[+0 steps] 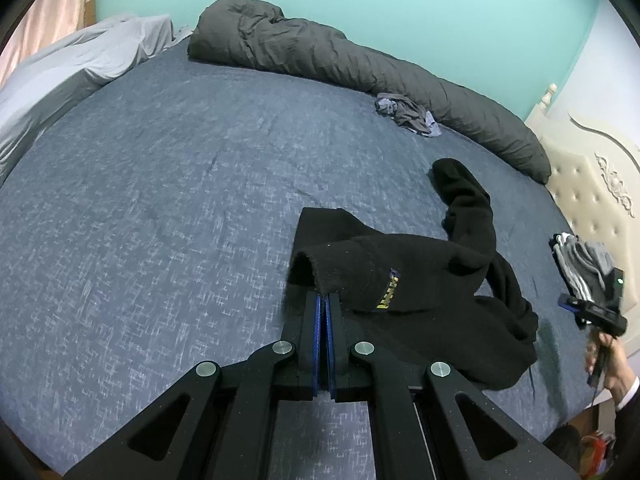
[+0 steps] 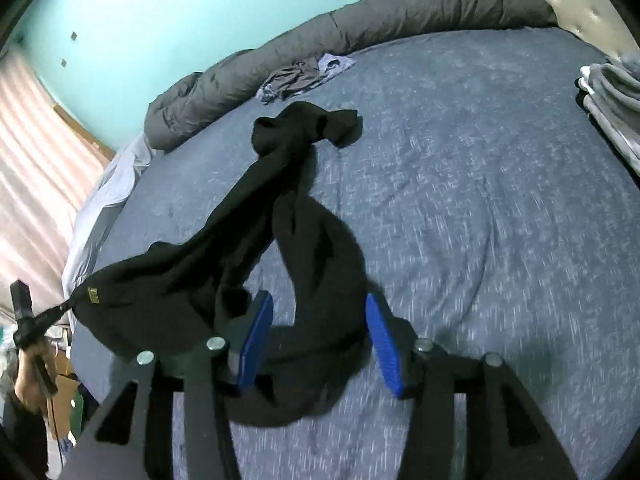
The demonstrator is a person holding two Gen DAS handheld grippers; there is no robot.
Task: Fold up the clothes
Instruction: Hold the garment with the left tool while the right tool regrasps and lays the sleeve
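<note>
1 black garment (image 1: pixel 420 280) sprawls unfolded mid-frame, left gripper (image 1: pixel 323 300) pinching its hem, right gripper (image 2: pixel 318 332) gaping empty; folded stack (image 2: pixel 612 104) upper right.

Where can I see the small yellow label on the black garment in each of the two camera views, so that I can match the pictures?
Left wrist view: the yellow label is right of centre, just right of the shut left gripper holding the black garment.
Right wrist view: the yellow label is at the far left, on the lifted corner, far from the open right gripper.
Shared landmark: the rolled grey blanket along the far edge.
</note>
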